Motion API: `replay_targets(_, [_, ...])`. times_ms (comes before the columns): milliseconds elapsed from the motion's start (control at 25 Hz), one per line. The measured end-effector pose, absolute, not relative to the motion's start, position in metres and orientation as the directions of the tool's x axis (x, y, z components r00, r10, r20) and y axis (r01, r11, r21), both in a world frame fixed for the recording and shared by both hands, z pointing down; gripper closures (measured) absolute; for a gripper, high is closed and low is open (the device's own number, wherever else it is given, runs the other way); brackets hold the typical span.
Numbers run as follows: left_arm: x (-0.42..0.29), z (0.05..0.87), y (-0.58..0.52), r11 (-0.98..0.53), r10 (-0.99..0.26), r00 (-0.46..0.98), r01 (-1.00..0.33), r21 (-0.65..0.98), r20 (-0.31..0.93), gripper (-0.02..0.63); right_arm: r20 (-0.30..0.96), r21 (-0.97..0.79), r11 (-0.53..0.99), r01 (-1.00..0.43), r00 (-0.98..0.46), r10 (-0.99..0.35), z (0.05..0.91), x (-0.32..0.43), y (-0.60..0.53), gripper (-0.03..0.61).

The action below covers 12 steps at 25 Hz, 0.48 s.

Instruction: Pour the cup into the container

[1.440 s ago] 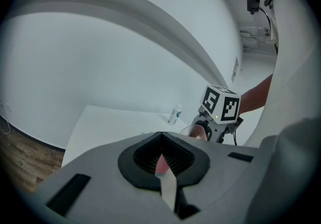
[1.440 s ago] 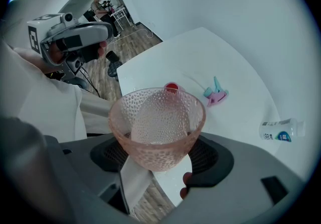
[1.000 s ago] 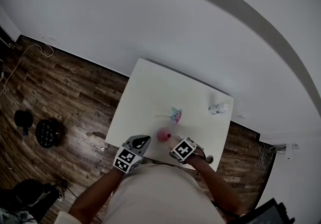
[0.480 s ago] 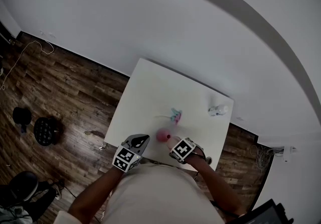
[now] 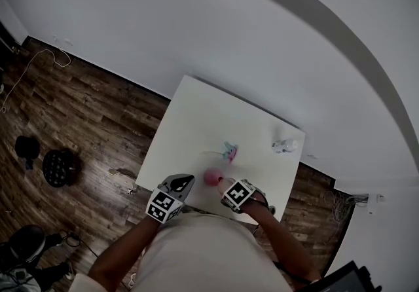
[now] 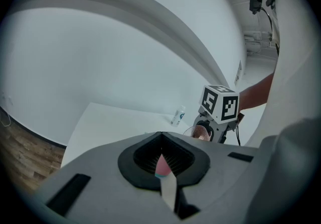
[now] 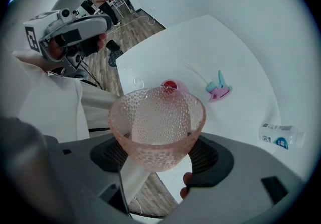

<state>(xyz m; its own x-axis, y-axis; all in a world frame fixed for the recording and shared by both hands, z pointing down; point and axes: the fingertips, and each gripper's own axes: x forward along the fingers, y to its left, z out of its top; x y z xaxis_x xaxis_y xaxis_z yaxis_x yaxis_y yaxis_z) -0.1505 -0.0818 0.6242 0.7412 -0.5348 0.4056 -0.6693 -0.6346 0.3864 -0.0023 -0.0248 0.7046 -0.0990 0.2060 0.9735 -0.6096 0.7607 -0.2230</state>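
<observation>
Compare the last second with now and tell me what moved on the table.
Nothing visibly changed. The right gripper keeps its fingers on the pink cup, held upright just short of the pink container. The left gripper stays beside it at the table's near edge. The clip and bottle lie where they were.

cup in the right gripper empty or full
Looks empty: the cup shows bare dimpled walls down to its bottom.

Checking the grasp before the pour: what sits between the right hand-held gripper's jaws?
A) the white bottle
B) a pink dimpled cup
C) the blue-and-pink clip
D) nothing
B: in the right gripper view, the right hand-held gripper clamps the pink dimpled cup, while the bottle lies on the table.
</observation>
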Motion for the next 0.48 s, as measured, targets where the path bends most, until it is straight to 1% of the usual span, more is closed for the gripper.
replay_targets(480, [-0.1526, 0.6291, -0.0858, -0.632, -0.538, 0.742, -0.669, 0.392, 0.400, 0.603, 0.972, -0.226, 0.757, -0.613, -0.087, 0.220, 0.6998, -0.0029, -0.0270, 0.221])
